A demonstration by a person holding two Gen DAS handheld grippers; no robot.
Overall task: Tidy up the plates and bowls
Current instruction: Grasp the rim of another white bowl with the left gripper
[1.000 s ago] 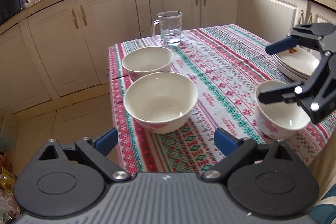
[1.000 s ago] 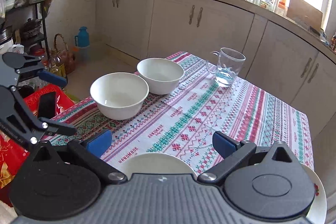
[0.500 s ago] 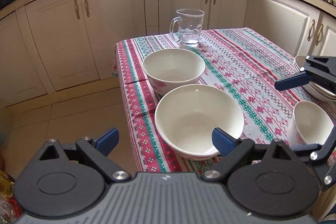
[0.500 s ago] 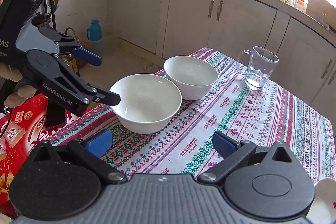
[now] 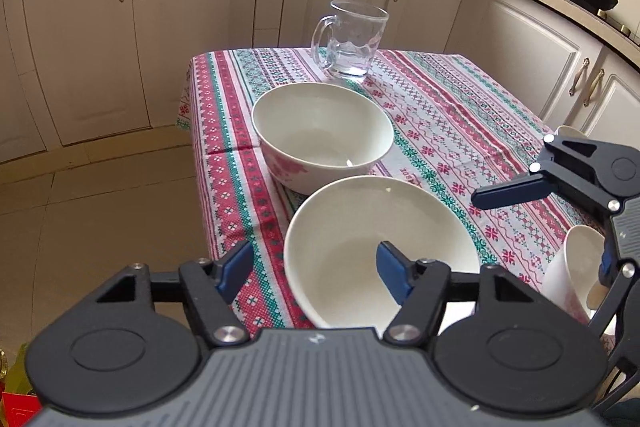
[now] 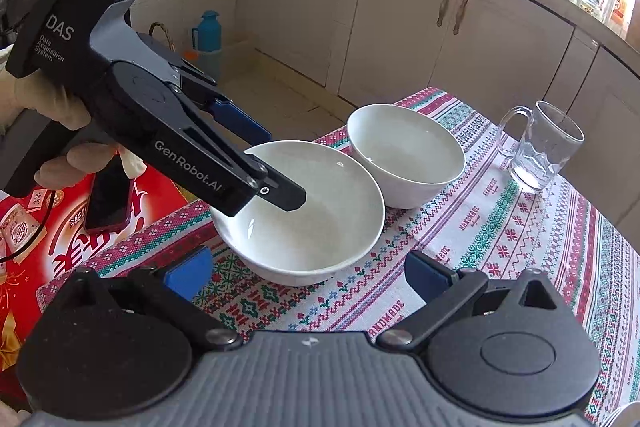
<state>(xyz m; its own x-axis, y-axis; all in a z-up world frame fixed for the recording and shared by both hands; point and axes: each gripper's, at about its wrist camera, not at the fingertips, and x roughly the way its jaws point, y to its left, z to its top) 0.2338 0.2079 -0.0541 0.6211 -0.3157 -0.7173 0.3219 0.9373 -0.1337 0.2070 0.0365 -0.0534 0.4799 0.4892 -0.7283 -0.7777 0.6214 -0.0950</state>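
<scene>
Two white bowls stand on the patterned tablecloth (image 5: pixel 440 115): the near bowl (image 5: pixel 380 251) (image 6: pixel 300 215) and the far bowl (image 5: pixel 322 135) (image 6: pixel 404 155), almost touching. My left gripper (image 5: pixel 314 271) (image 6: pixel 280 167) straddles the near bowl's left rim, with one finger inside and one outside. Its jaws are closing and the pads stand clear of the rim. My right gripper (image 6: pixel 308 273) (image 5: pixel 540 235) is open with nothing held, just short of the near bowl. A smaller white bowl (image 5: pixel 572 275) sits at the right, partly hidden behind the right gripper.
A glass mug (image 5: pixel 352 43) (image 6: pixel 540 147) stands behind the far bowl. A red box (image 6: pixel 60 247) with a phone on it lies off the table's left edge, and a blue flask (image 6: pixel 208 31) stands on the floor. Cabinets ring the table.
Both grippers have come forward and down toward the near bowl. The left jaws have narrowed around its rim. The right gripper has swung from the small bowl toward the two larger bowls.
</scene>
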